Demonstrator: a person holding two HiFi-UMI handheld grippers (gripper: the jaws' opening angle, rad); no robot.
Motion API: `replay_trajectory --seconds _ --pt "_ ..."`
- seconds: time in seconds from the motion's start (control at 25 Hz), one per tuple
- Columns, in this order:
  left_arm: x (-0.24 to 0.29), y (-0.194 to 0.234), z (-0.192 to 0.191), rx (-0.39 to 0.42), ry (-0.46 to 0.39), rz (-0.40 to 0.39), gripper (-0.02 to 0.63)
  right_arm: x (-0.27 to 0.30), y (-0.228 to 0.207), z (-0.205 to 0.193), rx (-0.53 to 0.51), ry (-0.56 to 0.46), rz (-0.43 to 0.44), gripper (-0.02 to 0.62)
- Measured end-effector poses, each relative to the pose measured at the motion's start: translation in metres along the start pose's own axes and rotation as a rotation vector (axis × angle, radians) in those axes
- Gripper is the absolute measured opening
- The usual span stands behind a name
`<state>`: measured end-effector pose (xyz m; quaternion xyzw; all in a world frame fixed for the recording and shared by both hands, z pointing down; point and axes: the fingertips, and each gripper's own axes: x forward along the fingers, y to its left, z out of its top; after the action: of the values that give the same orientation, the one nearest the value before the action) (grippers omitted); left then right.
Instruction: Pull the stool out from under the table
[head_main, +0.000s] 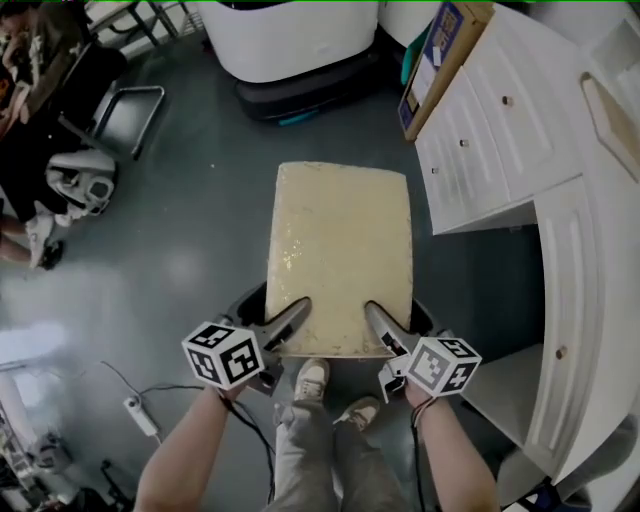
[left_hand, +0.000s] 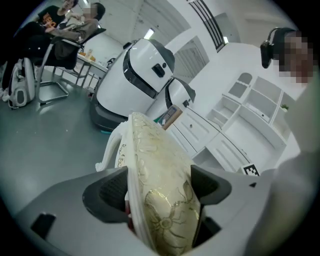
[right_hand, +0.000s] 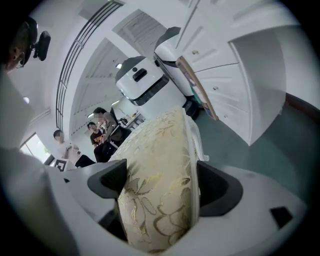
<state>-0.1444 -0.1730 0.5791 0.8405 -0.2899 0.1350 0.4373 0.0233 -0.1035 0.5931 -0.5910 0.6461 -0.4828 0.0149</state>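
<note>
Head view: the stool (head_main: 340, 255) stands on the grey floor (head_main: 180, 230). Its cream seat is wholly in the open, just beside the white table (head_main: 520, 150) at the right and not under it. The left gripper (head_main: 292, 318) and the right gripper (head_main: 378, 322) each bite the seat's near edge, one toward each corner, just ahead of the person's shoes (head_main: 312, 378).

Left gripper view: jaws are clenched on the cushion edge, with a pad (left_hand: 107, 192) against its face. A white curved leg (left_hand: 107, 150) shows beyond.

Right gripper view: same finding, with the jaws clamped on the patterned cushion.

Judgement: the pull appears at or near its end. The next move calls for settling the stool squarely, then opening both jaws together and backing off without dragging the seat
</note>
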Motion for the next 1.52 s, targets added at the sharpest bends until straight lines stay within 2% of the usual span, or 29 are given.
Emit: replay_trajectory --seconds 0.24,0.44,0.68,1.12,1.52 --pt "-0.039 0.028 0.023 -0.052 -0.123 0.068 0.405 0.039 0.046 0.011 -0.105 0.072 0.095 0.453" --pt "-0.058 0.051 0.028 -0.074 -0.169 0.092 0.405 0.062 0.066 0.004 -0.139 0.098 0.123 0.453" --pt "-0.051 0.07 0.013 -0.083 -0.173 0.088 0.405 0.073 0.055 -0.013 -0.142 0.102 0.113 0.453" --pt "-0.032 0.118 -0.031 -0.119 -0.129 0.07 0.405 0.1 0.026 -0.06 -0.126 0.116 0.09 0.453" --pt "-0.031 0.14 -0.061 -0.172 -0.115 0.075 0.407 0.107 0.02 -0.085 -0.19 0.127 0.083 0.453"
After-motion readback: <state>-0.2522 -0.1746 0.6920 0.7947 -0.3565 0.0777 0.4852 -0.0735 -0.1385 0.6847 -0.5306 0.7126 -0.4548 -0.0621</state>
